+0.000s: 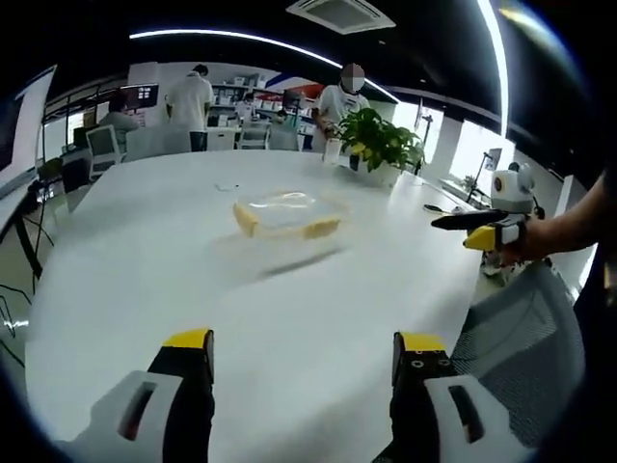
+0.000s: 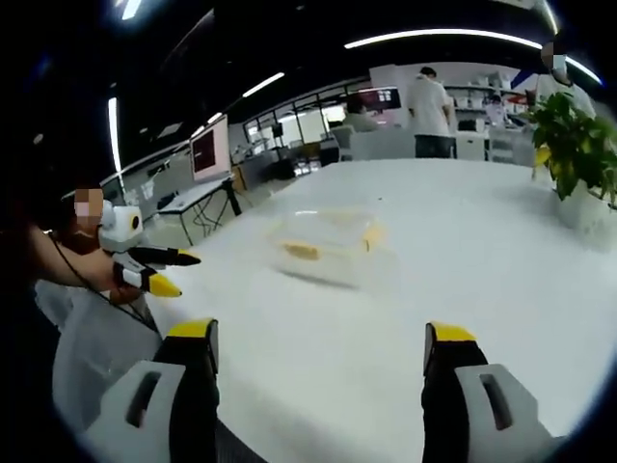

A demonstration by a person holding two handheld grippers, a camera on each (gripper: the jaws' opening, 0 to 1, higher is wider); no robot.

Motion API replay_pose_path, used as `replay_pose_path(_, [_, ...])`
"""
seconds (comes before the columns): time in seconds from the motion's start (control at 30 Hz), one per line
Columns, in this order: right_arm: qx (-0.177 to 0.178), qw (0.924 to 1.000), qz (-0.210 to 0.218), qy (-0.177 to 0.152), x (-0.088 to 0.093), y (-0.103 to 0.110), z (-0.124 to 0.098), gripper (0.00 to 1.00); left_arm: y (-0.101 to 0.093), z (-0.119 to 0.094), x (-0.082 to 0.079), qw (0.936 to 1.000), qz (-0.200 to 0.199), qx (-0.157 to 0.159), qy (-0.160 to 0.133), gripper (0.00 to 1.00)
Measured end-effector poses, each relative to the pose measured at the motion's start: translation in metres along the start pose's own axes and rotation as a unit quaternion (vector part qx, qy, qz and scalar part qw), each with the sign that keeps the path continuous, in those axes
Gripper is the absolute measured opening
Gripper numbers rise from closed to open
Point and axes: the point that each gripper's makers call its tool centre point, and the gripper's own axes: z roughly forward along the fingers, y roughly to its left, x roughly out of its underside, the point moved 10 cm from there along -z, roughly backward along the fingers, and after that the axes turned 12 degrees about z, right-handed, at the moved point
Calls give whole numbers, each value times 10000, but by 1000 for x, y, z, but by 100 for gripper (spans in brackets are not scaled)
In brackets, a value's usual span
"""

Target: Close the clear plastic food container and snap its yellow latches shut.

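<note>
The clear plastic food container [image 1: 287, 214] with yellow latches rests on the white table [image 1: 193, 260], well ahead of both grippers. Whether its lid is seated I cannot tell. My left gripper [image 1: 305, 342] is open above the table's near edge, with nothing between its yellow-tipped jaws. A hand holds my right gripper [image 1: 479, 230] off the table's right side. In the right gripper view the container [image 2: 328, 241] lies ahead, slightly blurred. My right gripper [image 2: 321, 333] is open and holds nothing. The left gripper [image 2: 154, 270] shows at the left, held in a hand.
A potted green plant [image 1: 381, 140] stands beyond the container, and appears as the plant [image 2: 578, 145] at the far right. Grey mesh chairs [image 1: 521, 328] sit at the table's edge. Several people stand by desks at the back of the office.
</note>
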Motion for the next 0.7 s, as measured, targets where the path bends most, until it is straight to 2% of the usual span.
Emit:
replay_pose_path(0.23, [-13, 10000, -8, -74, 4, 9, -9, 85, -6, -16, 1, 9999, 123, -22, 12, 71])
replay_pose_path(0.37, [-90, 9999, -46, -101, 9, 15, -12, 85, -11, -23, 0, 10000, 11, -43, -84, 71])
replay_pose_path(0.5, [-89, 9999, -71, -112, 15, 17, -13, 85, -17, -24, 1, 9998, 156, -42, -88, 71])
replay_pose_path(0.7, [-56, 9998, -155, -92, 18, 16, -11, 84, -17, -24, 7, 9998, -40, -149, -160, 70])
